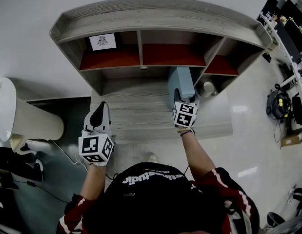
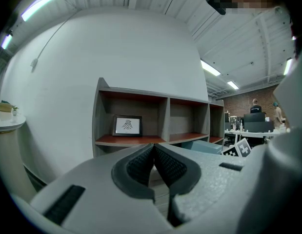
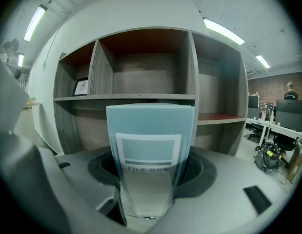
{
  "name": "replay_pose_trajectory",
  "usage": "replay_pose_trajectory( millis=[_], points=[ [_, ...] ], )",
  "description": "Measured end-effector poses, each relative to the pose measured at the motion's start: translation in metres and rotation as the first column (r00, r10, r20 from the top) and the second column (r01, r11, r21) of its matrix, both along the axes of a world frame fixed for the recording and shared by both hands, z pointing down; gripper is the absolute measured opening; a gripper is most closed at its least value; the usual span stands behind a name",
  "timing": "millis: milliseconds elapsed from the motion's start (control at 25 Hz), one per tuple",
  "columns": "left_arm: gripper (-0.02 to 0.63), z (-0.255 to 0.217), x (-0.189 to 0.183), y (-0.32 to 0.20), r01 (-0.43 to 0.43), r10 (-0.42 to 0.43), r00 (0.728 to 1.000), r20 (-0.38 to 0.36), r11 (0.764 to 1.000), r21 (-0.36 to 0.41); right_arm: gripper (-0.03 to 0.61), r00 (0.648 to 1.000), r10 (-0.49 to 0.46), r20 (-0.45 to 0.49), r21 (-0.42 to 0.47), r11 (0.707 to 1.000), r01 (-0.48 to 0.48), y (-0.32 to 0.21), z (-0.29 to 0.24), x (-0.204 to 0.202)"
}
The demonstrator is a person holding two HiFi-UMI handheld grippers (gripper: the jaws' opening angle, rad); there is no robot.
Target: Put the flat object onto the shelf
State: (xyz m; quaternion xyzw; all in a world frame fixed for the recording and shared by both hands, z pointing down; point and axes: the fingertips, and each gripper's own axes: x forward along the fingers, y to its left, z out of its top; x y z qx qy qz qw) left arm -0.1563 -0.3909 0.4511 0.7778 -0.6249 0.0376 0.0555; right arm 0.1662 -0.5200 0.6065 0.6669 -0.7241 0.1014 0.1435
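A pale blue flat file box (image 1: 181, 86) stands on edge between the jaws of my right gripper (image 1: 184, 105), which is shut on it. In the right gripper view the file box (image 3: 150, 150) rises upright in front of the shelf unit's middle bay. The grey shelf unit (image 1: 141, 21) with red-brown boards fills the top of the head view. My left gripper (image 1: 98, 117) hovers over the unit's grey lower ledge, left of the box; its jaws are shut with nothing between them, as the left gripper view shows, left gripper (image 2: 154, 167).
A framed picture (image 1: 103, 41) stands in the shelf's left bay. A white round object (image 1: 207, 88) sits low at the unit's right. A white rounded table (image 1: 9, 111) is at the left, and desks with equipment (image 1: 287, 38) and cables line the right side.
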Motion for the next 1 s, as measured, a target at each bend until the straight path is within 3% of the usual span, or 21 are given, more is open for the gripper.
replay_pose_trajectory(
  millis=[560,680,1000],
  points=[
    [0.006,0.001,-0.008,0.007,0.031,-0.031,1.000,-0.003,1.000,-0.005,0.293,0.999,0.034,0.003,-0.022,0.999,-0.034,-0.009,0.000,-0.008],
    [0.006,0.001,-0.013,0.011,0.045,-0.045,0.999,-0.003,0.999,-0.003,0.337,1.000,0.018,-0.001,-0.016,1.000,-0.018,-0.010,-0.001,-0.009],
    [0.006,-0.004,-0.010,0.022,0.045,-0.045,0.999,-0.008,0.999,0.008,0.344,1.000,-0.027,0.014,-0.015,1.000,0.027,-0.001,-0.005,-0.014]
  ],
)
